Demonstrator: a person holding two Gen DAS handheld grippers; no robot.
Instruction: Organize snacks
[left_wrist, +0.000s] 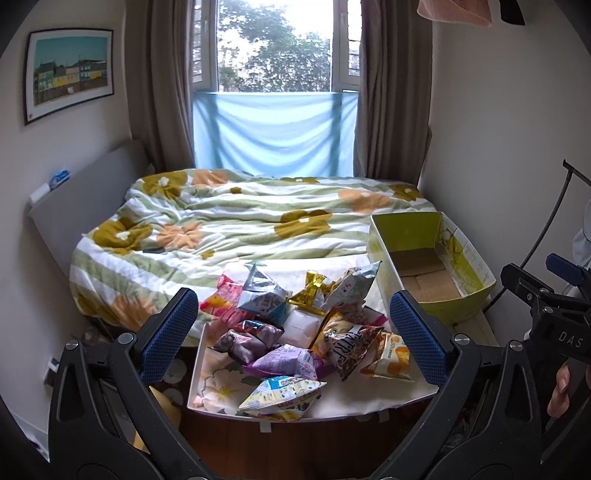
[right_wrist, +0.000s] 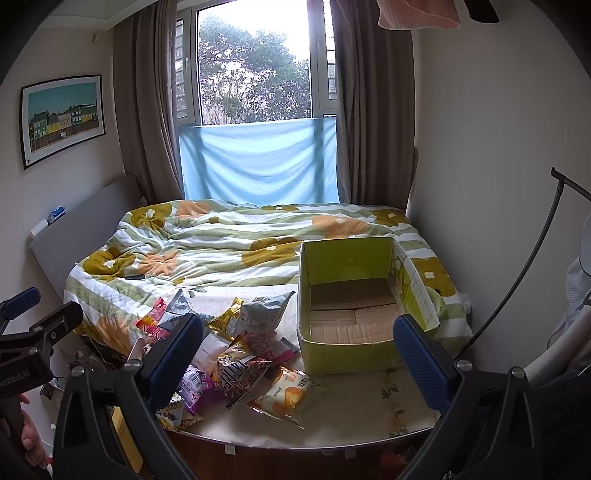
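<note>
The left gripper (left_wrist: 291, 328), with its black frame and blue textured pads, is hovering over a loose heap of crinkled foil snack packets (left_wrist: 295, 325), its jaws spread wide and holding nothing. The heap is lying on a white floral-printed board (left_wrist: 388, 397) at the near end of a bed covered by a green-and-white striped quilt with mustard and peach flowers (left_wrist: 229, 218). Among the packets, a dark brown-and-white bag with large lettering (left_wrist: 351, 349) is leaning across a small orange-and-yellow biscuit pouch (left_wrist: 388, 360), and a pale blue-and-yellow packet (left_wrist: 282, 397) is sitting nearest the board's front edge.

The right gripper (right_wrist: 297, 354) is hanging in front of an open yellow-green cardboard box (right_wrist: 347, 352), jaws likewise parted and empty. The box is standing upright just beside the heap, to its right, with only its bare brown cardboard floor showing inside. In the right wrist view the orange-and-yellow pouch (right_wrist: 284, 397) is lying apart from the box, near its front left corner.

A person's fingers are wrapping each gripper handle at the frame edges. Behind the bed, brown curtains (left_wrist: 159, 85) are framing a window with a light blue cloth (left_wrist: 273, 133) stretched across its lower part.
</note>
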